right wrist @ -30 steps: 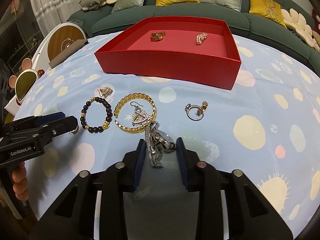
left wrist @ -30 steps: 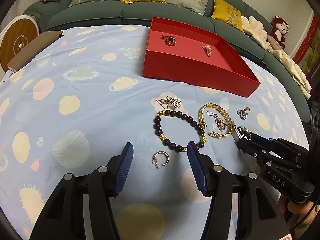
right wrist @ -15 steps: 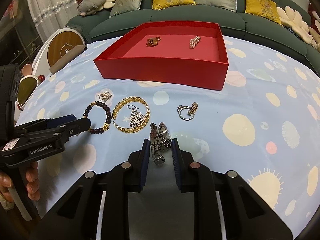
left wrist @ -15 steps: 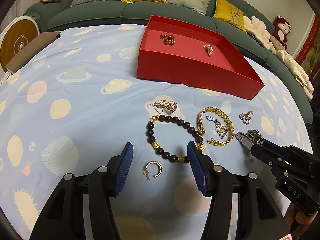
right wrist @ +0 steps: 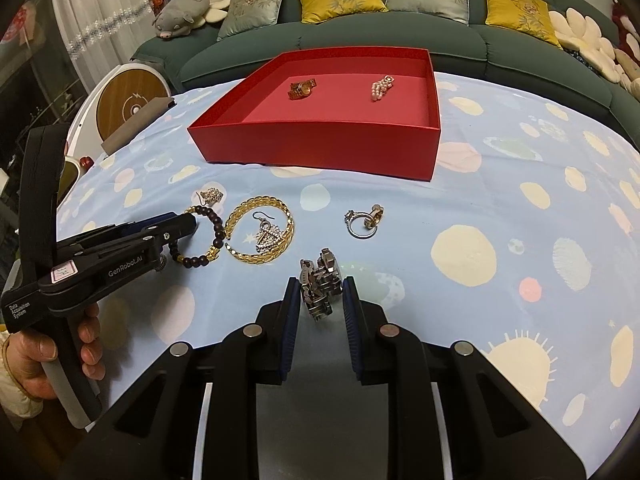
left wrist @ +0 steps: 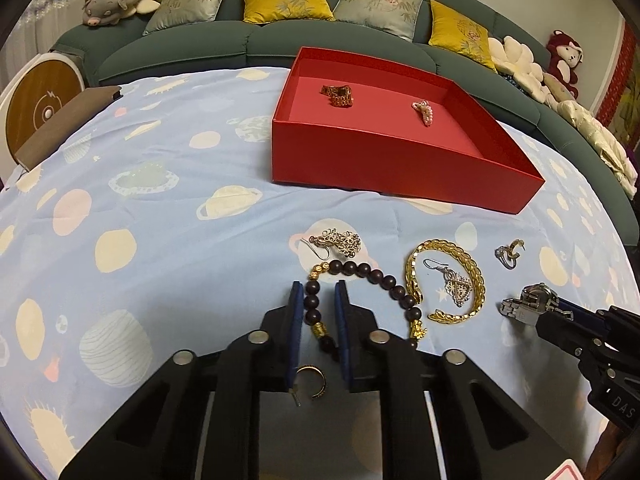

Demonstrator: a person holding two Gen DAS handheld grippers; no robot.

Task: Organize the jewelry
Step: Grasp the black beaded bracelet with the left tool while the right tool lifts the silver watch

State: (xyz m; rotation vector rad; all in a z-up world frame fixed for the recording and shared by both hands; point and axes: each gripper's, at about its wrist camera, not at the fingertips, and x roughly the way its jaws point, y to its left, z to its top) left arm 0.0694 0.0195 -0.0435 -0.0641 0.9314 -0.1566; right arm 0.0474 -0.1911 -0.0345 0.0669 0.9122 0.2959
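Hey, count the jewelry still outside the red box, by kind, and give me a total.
Bracelets: 2 (bead bracelet, gold chain bracelet)
Earrings: 4 (filigree earring, dangle earring, hoop earring, small gold earring)
Rings: 1 (silver ring)
Watch bands: 1 (steel watch band)
Total: 8

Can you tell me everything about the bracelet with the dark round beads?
The dark brown round-bead bracelet looks like polished wood, with a few small gold beads between. It lies flat as a loop on the blue planet-print cloth, beside the gold chain bangle. The left gripper has just closed on its near side, blue pads pinching the strand. A gold hoop earring lies just below.
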